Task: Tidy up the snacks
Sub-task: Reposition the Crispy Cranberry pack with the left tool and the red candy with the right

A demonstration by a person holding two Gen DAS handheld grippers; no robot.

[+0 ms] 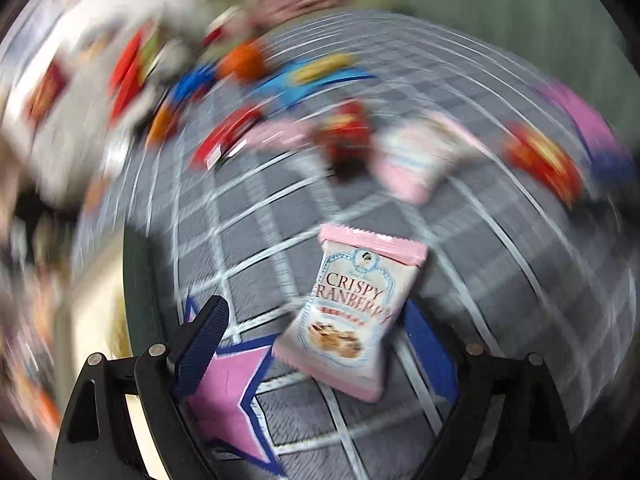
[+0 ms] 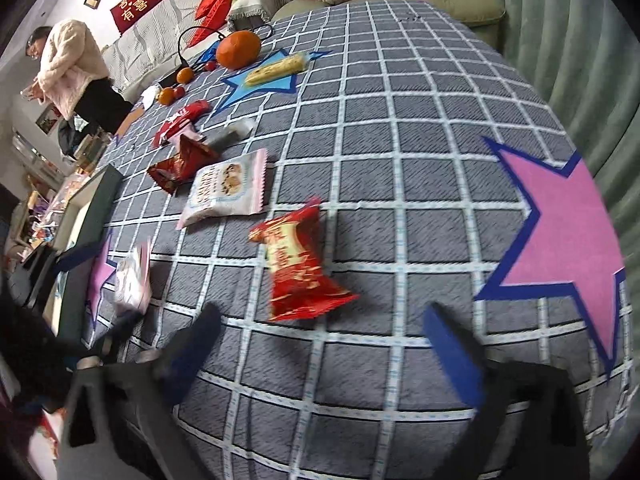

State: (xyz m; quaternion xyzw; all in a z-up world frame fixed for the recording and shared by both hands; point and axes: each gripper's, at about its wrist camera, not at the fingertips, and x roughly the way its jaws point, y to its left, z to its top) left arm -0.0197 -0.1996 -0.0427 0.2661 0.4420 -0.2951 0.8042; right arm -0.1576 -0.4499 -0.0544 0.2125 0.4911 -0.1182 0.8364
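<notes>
Left wrist view, cranberry packet (image 1: 352,320) between spread fingers (image 1: 204,344), checked cloth (image 1: 500,280)

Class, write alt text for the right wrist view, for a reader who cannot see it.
Open tongs hover above a red snack packet lying on a grey checked cloth. A pink cookie packet and more red wrappers lie beyond it to the left, a large pink star is on the right, and an orange sits far back.

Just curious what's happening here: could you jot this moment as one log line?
left fingers: open, pink cranberry packet between them | right fingers: open, red snack packet just ahead | checked cloth
</notes>
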